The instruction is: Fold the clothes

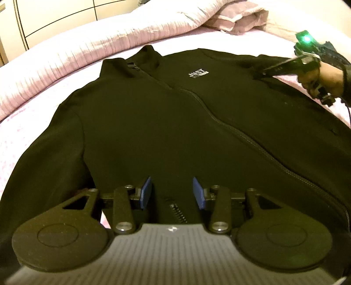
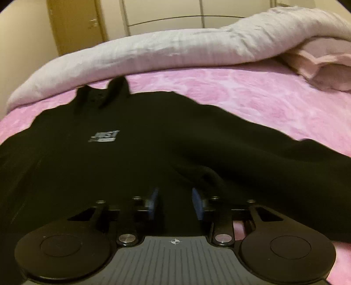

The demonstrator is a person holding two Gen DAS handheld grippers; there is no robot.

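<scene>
We see the black zip jacket (image 1: 175, 122) flat on the pink bedsheet (image 2: 252, 96), collar away from us. Our left gripper (image 1: 172, 193) hangs open over the hem; the right gripper (image 2: 174, 202), seemingly open too, is nearer the outstretched sleeve (image 2: 274, 157), with free sheet beyond.

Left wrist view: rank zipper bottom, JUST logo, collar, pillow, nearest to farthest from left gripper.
1. Zipper bottom, right between the left gripper fingers.
2. JUST logo, chest, slightly right.
3. Collar, beyond the logo, left of centre.
4. Pillow, far top right.
</scene>
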